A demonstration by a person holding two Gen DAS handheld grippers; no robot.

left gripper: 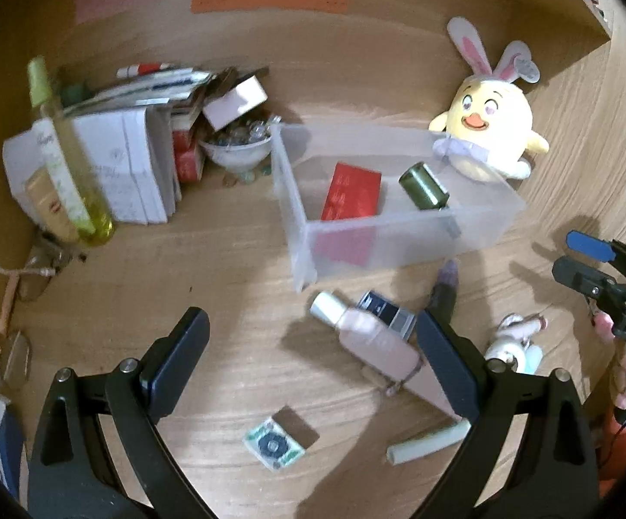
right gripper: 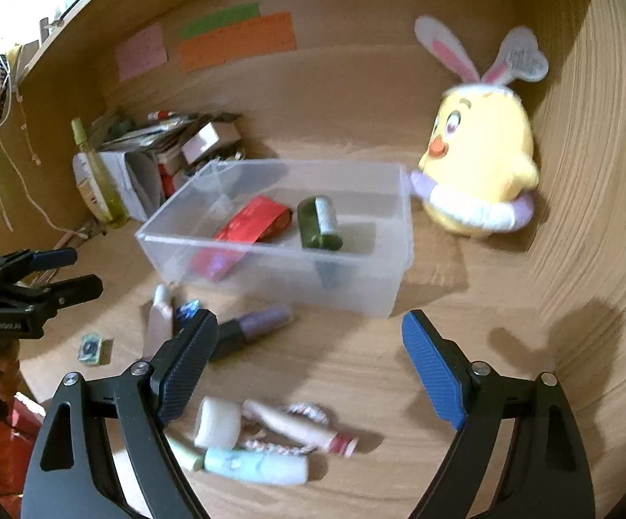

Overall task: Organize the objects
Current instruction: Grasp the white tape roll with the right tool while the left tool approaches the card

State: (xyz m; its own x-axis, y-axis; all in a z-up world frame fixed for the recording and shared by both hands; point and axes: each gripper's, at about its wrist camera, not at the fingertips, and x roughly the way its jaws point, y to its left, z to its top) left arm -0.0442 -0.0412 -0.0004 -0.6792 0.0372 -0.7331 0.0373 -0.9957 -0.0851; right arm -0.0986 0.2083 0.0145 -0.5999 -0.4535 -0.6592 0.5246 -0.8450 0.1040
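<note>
A clear plastic bin [left gripper: 295,216] [right gripper: 382,294] stands on the wooden desk and holds a red box [left gripper: 349,197] [right gripper: 252,218] and a dark green jar [left gripper: 423,186] [right gripper: 317,222]. In front of it lie a pink bottle [left gripper: 373,341] [right gripper: 159,320], a dark box [left gripper: 388,313], a purple tube [right gripper: 257,324], a small green-white packet [left gripper: 274,443] [right gripper: 92,348] and a pale stick [left gripper: 427,441]. My left gripper [left gripper: 313,346] is open above the pink bottle. My right gripper [right gripper: 308,346] is open and empty, above several small bottles [right gripper: 257,462].
A yellow chick plush with bunny ears [left gripper: 490,129] [right gripper: 477,173] sits behind the bin's right end. Books, boxes, a bowl of beads [left gripper: 235,147] and a tall yellow-green spray bottle [left gripper: 66,164] crowd the back left. Wooden walls enclose the back and right.
</note>
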